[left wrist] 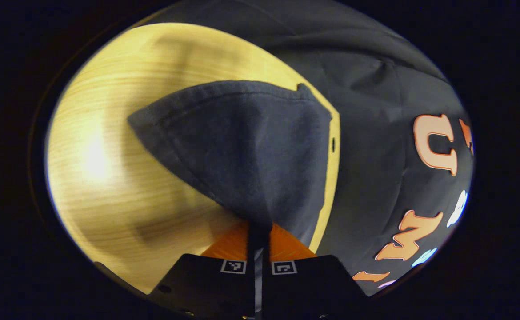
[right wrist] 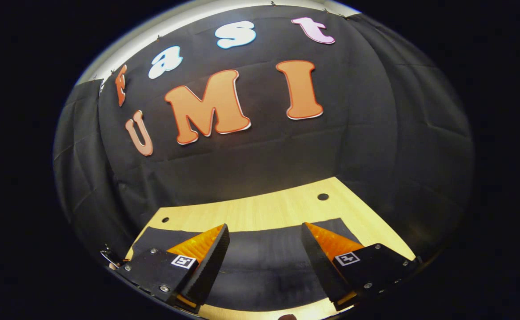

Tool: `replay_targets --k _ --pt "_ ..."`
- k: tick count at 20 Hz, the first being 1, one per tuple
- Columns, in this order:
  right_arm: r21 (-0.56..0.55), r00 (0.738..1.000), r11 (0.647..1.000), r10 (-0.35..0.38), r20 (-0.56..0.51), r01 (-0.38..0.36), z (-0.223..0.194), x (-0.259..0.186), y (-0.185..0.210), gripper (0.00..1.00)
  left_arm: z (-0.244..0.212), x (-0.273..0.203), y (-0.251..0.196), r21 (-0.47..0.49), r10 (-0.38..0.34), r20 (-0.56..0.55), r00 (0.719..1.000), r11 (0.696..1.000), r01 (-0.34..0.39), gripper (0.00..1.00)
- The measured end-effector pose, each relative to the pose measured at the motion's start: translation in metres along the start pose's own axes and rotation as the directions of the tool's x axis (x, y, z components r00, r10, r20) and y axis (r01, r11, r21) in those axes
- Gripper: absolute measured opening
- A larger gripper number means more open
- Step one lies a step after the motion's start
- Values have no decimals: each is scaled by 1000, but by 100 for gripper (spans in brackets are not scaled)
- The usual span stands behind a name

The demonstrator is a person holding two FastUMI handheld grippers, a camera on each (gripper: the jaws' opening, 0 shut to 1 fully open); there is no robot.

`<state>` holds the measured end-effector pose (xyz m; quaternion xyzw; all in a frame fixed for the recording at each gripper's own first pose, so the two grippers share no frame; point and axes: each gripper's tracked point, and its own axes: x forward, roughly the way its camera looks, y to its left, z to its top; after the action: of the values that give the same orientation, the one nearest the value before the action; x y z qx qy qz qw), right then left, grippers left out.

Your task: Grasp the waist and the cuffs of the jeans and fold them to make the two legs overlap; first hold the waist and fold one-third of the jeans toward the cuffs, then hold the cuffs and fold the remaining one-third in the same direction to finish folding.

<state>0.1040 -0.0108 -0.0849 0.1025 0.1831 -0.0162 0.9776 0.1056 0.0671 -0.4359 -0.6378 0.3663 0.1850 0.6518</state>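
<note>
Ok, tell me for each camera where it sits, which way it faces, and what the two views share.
Left gripper view: rides the left gripper, looking down along its fingers, pinched on a lifted fold of the jeans above the wooden table.
Right gripper view: rides the right gripper, facing level toward the booth wall; its fingers stand apart over the jeans lying flat.
Shared: jeans, table, wall.

Jeans flat on table, booth wall behind, betw. right tool fingers.

Right gripper has black, screw-studded finger mounts bearing square coded markers
</note>
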Motion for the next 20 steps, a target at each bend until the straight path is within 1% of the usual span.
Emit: replay_targets --k 1,2,4,6,7,8,10,12,13,15,18,20 --pt "21 1000 1000 -16 -7 16 -2 -5 -10 98 3 -4 -1 46 13 19 1000 999 -14 6" --pt "64 1000 998 -19 -15 20 -4 -9 -15 98 2 -6 -3 95 27 29 999 995 -30 6" --pt "189 999 982 5 -42 3 -10 -19 -22 98 2 -10 -14 161 33 35 999 986 -38 6" --pt "294 999 955 -18 -43 30 -17 -21 -43 98 1 -12 -22 191 27 36 999 981 -33 6" --pt "342 998 939 -24 -62 44 -25 -23 -53 98 3 -12 -25 193 20 36 999 981 -26 6" --pt "395 996 917 -23 -82 54 -36 -25 -60 98 2 -17 -26 193 15 34 999 981 -21 6" --pt "505 991 859 -20 -134 86 -59 -26 -74 98 3 -21 -24 200 15 31 999 980 -21 6" --pt "586 975 796 -19 -221 148 -96 -29 -94 98 2 -24 -23 193 18 27 999 981 -23 6" --pt "613 966 770 -15 -259 177 -117 -28 -104 98 2 -25 -23 190 21 27 999 981 -26 6" --pt "659 938 711 -4 -346 246 -159 -23 -117 98 4 -26 -21 188 31 26 999 982 -35 6" --pt "689 880 623 4 -475 369 -220 -17 -138 98 2 -29 -23 193 42 27 999 980 -47 6" --pt "705 858 574 8 -514 417 -249 -7 -147 98 1 -29 -25 191 45 26 999 980 -50 6"
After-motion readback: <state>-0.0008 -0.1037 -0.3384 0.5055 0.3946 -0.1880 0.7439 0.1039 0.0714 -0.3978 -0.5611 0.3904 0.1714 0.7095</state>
